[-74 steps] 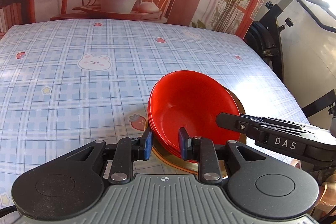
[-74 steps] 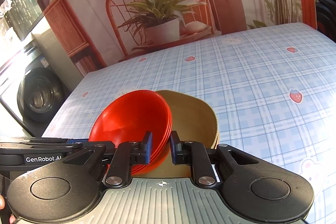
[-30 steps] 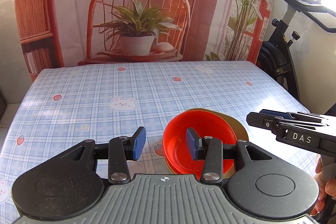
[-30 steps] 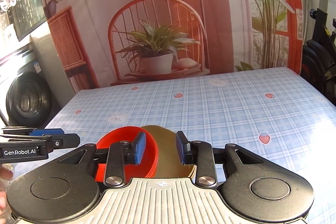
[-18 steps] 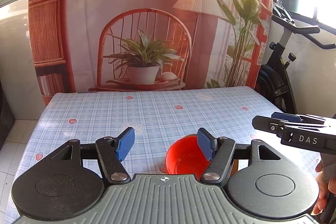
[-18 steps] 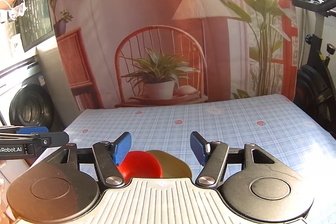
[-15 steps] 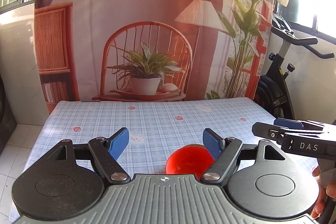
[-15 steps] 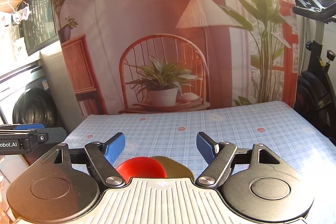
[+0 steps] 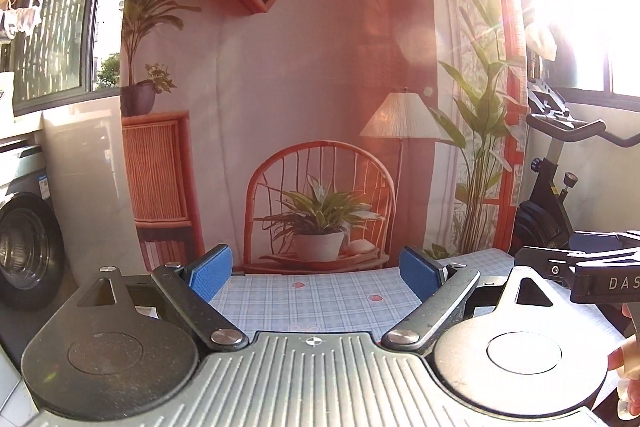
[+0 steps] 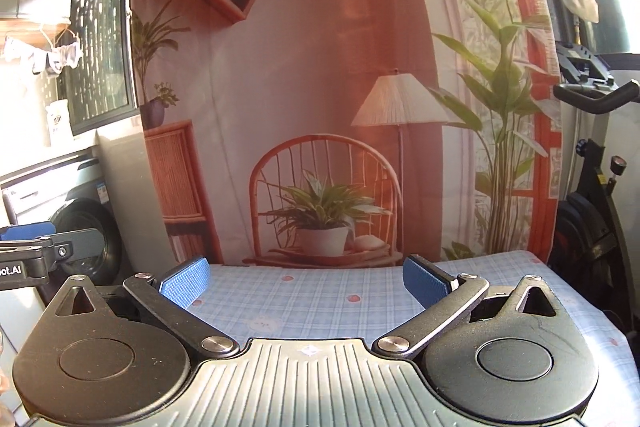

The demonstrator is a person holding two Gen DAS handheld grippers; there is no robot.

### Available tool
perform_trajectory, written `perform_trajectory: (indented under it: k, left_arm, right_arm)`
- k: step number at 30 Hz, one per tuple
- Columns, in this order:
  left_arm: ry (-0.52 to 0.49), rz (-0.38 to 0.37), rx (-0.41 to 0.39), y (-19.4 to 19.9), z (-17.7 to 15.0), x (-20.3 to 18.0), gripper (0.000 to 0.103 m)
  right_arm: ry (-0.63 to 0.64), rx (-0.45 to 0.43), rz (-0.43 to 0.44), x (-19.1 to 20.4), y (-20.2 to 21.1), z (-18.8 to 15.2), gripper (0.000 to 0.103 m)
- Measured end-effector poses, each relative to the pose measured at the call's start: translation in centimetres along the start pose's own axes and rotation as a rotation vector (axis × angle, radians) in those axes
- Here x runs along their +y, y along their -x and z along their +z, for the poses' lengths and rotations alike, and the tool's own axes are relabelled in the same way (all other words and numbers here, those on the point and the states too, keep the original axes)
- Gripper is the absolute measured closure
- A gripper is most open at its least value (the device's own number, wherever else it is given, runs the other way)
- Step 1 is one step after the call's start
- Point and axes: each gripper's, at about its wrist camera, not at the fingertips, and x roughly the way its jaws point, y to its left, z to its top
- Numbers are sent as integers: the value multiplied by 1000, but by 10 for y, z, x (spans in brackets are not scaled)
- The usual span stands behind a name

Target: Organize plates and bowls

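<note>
Below both camera views, I can find no plate or bowl: the task's crockery is out of sight in either picture, so I cannot state where it lies; if it is on the worktop at all, it is hidden under the bodies of the tools.

My left hand-held gripper [image 9: 316, 269] has its jaws opening, the blue pads spread wide with nothing between them but the far cloth. My right hand-held gripper [image 10: 307, 281] is likewise opening and carries nothing. Each tool shows at the edge of the other's view, raised and well apart.

Progress, as a judgement: with both tools empty and lifted clear, the handling step looks finished, and the task may be at or near its end. I cannot verify the final arrangement from these pictures.

Surface: the worktop [image 10: 328, 295] carries a blue checked cloth with small strawberry and bear prints; its visible far part bears nothing.

Room: a printed backdrop [image 9: 320, 87] of chair, potted plant and lamp hangs behind it. A washing machine [image 10: 86, 239] stands to the left, an exercise bike [image 9: 560, 187] to the right, with strong sun glare from the right-hand window.
</note>
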Motion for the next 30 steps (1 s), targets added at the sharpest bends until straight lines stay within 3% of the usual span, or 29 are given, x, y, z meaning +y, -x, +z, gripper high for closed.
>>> perform_trajectory:
  k: [3,10,30]
  left_arm:
    - [23,-22,-6,10,8,2,11]
    - [12,3,-35,23,16,-1,11]
    - [-8,1,-37,28,18,1,11]
  right_arm:
    - [8,-23,4,4,12,7,0]
    - [20,-58,-28,11,29,17,0]
    - [5,-71,-40,10,36,19,0]
